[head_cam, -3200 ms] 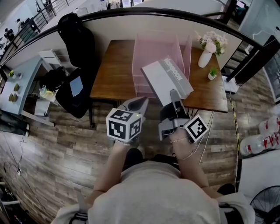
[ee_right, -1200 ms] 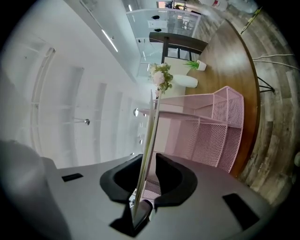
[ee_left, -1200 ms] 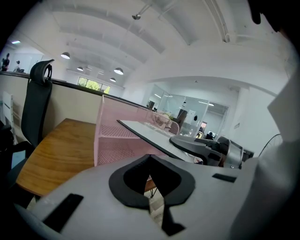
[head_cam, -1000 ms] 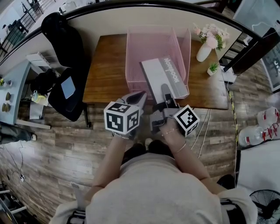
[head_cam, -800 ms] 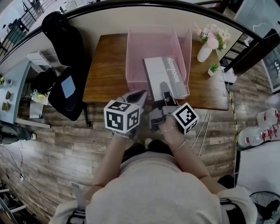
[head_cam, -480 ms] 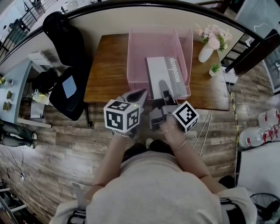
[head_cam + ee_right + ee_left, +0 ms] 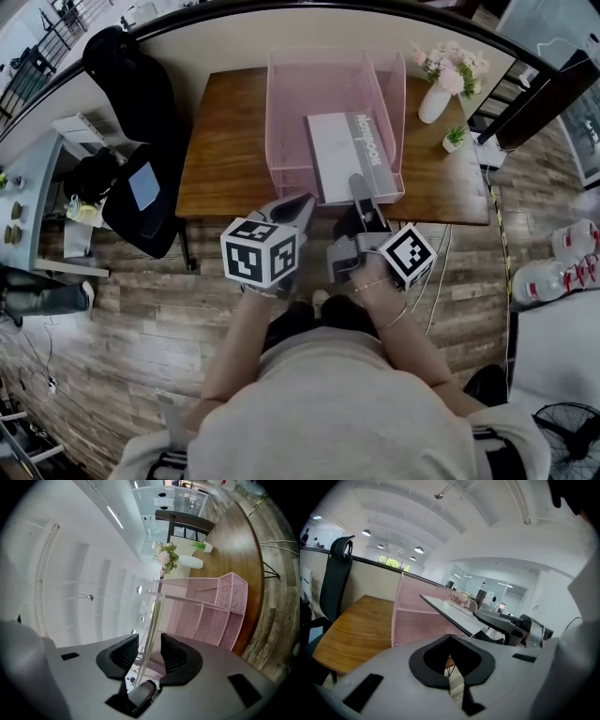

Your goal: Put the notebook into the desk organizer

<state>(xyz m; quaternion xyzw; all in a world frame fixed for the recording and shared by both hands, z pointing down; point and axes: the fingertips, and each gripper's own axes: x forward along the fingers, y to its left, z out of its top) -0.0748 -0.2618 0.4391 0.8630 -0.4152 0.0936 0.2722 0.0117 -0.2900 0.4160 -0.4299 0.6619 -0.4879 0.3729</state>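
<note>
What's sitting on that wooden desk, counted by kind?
Pink mesh desk organizer: 1
Notebook: 1
White vase of flowers: 1
Small potted plant: 1
Total: 4

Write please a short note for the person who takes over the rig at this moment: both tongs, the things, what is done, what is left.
Left tongs: shut, empty, held in front of the desk.
Right tongs: open; they have just been opening. The near edge of the notebook is between the pads, not pinched.
Notebook: lies in the top tray of the pink desk organizer, on its right side.
Done: notebook placed and let go.
Left: draw the right tongs straight back without dragging the notebook; probably nothing else.
</note>
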